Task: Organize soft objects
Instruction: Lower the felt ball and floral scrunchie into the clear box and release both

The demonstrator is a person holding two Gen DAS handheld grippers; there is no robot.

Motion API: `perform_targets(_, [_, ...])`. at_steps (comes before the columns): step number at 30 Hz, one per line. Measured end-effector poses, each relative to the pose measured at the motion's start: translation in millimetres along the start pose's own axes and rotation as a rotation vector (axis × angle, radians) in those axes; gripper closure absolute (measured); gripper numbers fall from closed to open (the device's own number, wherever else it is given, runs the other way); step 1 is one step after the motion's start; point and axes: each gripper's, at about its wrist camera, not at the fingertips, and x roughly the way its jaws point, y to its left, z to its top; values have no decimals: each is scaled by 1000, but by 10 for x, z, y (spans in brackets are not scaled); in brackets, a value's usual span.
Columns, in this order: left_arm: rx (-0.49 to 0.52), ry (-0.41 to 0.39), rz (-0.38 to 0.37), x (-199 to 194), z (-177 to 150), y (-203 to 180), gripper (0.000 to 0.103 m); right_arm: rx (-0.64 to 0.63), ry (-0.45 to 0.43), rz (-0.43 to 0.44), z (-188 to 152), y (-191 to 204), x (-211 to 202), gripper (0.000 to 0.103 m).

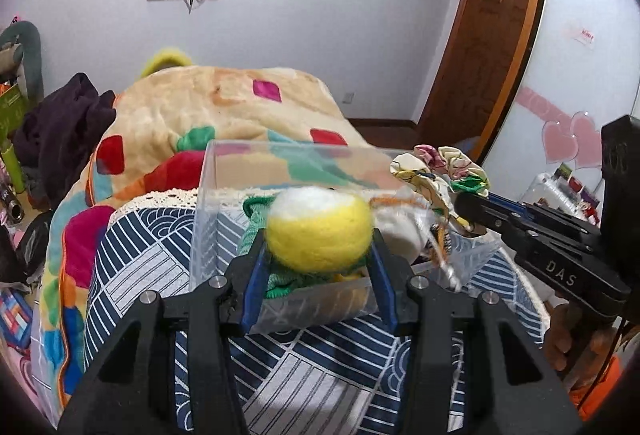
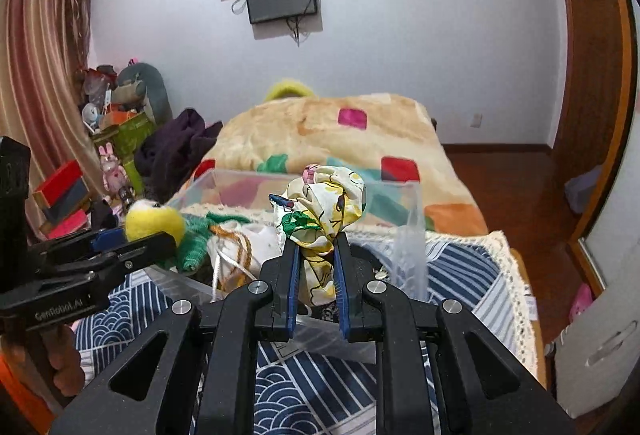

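Your left gripper [image 1: 320,255] is clamped on the ball [image 1: 319,229], a yellow-and-white felt one, and holds it over the near wall of the bin [image 1: 204,195], which stands on the patterned cloth [image 1: 152,255] toward its far edge. Your right gripper [image 2: 316,267] is pinched on the scrunchie [image 2: 326,211], gripping its lower folds, and holds it over the bin's near right part.

The step in hand looks like dropping both into the bin. Carry each piece past the near wall until it is plainly over the inside before you let go; the ball sits close to the rim and may roll off if released early. Lower it toward the green knit [image 1: 256,231] and white pouch [image 1: 396,231] already inside, so it lands softly. Release one at a time, so the grippers stay apart.

The ball is round and has no long axis; its white cap faces up and away from you. The scrunchie stands upright in the fingers, long axis roughly vertical, bunched end up.
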Motion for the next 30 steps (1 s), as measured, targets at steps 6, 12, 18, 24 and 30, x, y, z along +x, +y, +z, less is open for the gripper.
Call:
perform_targets(6, [23, 4, 21, 43, -45, -19, 57, 7, 69, 2, -57, -10, 176, 89])
perform_targets(12, [25, 9, 34, 21, -62, -13, 45, 10, 110, 0, -103, -25, 243, 86])
perform_targets(18, [-1, 1, 34, -43, -68, 53, 39, 31, 111, -17, -94, -98, 215, 63])
perform_targets(24, [2, -25, 33, -180, -64, 47, 39, 1, 96, -36, -111, -48, 117, 57])
perform_targets(30, [42, -91, 49, -409, -16, -40, 39, -30, 33, -51, -61, 38, -118, 57])
